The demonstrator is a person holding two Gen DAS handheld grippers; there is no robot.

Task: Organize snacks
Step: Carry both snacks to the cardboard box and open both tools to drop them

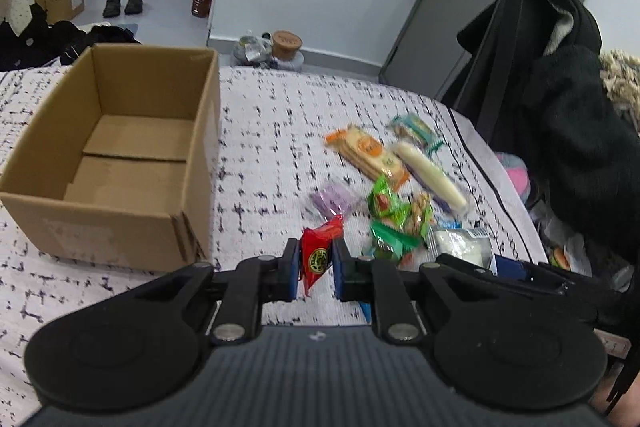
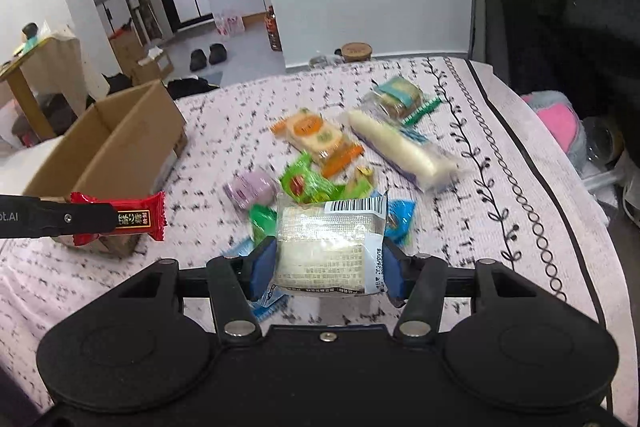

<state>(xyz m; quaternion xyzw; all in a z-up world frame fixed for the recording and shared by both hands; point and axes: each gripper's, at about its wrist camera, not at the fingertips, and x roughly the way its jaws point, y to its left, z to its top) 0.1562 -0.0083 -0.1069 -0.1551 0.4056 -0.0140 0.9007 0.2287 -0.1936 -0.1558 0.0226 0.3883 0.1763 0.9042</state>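
I am holding two snacks at once above the bed (image 1: 280,115). My left tool (image 1: 316,261) is pinching a red candy packet (image 1: 318,253) edge-on between its blue pads, and from the right wrist view the same packet (image 2: 132,217) is sticking out sideways past the finger, near the corner of the cardboard box (image 1: 120,147). The packet looks light and thin with a crinkly foil skin, so I am judging it slippery; gripping across the filled middle, not the crimped ends, seems safest.

My right tool (image 2: 328,259) is clamping a clear-wrapped white cake (image 2: 328,247), barcode side up. It looks soft and easy to crush, and the loose film could slide, so I am keeping the squeeze on its flat sides and treating it gently.

The box is sitting open to the left, nothing showing on the part of its floor I can see. The remaining pile is lying on the bedspread ahead: an orange cracker pack (image 2: 316,137), a long white roll (image 2: 400,151), a purple sweet (image 2: 250,189) and green wrappers (image 2: 308,183), partly blurred.
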